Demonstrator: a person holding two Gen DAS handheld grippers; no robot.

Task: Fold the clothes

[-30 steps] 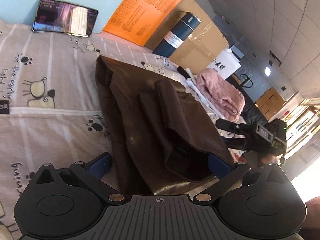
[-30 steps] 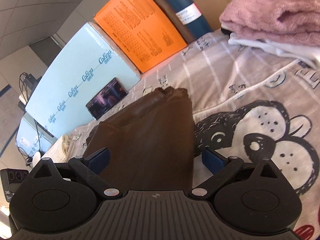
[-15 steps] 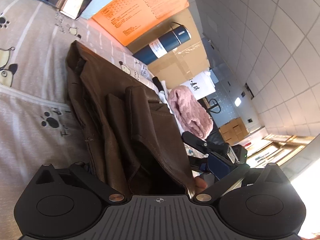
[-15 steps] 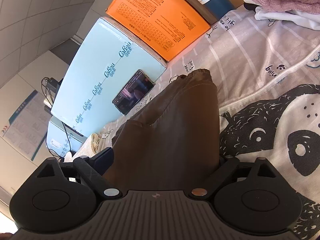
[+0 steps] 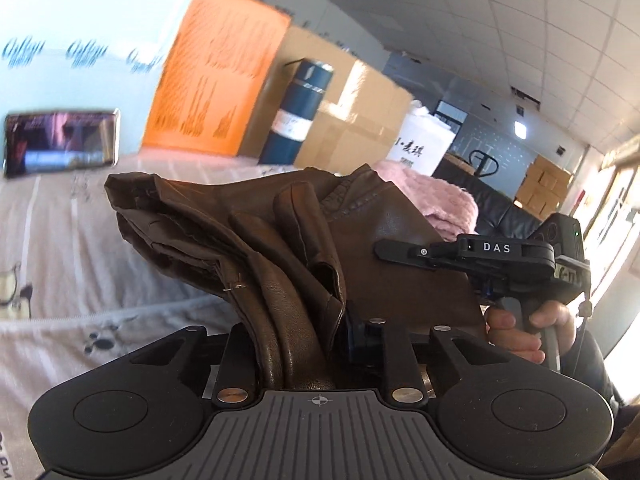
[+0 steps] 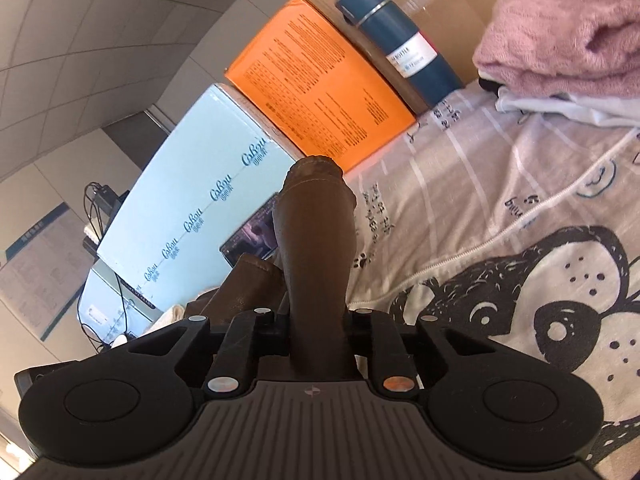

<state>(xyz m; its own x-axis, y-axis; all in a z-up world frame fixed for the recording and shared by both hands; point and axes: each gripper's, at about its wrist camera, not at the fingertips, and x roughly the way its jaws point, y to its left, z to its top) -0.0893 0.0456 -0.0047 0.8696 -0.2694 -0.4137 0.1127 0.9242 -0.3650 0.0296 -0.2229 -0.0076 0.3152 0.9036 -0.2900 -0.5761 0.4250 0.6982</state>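
Since the earlier frames both sets of jaws have just been closing, and each is now pinching the brown leather garment [image 5: 280, 248] that was lying flat between them; the near edge is lifting off the printed bedsheet [image 5: 60, 248] and the cloth is bunching toward the cameras.

The left gripper [image 5: 316, 344] is clamping a thick gather of several folded layers, which are running straight out from between its fingers and fanning ahead and to its left. The right gripper [image 6: 316, 332] is squeezing a narrower roll of the same garment, which is standing out straight ahead of it like a tube, its far end hanging clear of the sheet. In the left wrist view the right gripper is showing off to the right, side-on, with a hand [image 5: 524, 332] wrapping its handle; its tips are hidden behind the leather there.

The material is looking supple but weighty: it is draping in broad, rounded folds rather than sharp creases, and its smooth sheen suggests it could be slipping through the pads if held by a single layer. Judging from that, the safer holds are at stitched hems and seams, where layers are doubling, and the two grips should be sitting well apart along one edge so the panel is hanging evenly. A pink fluffy item [image 6: 560, 28] is lying ahead and right of the right gripper, clear of the work.
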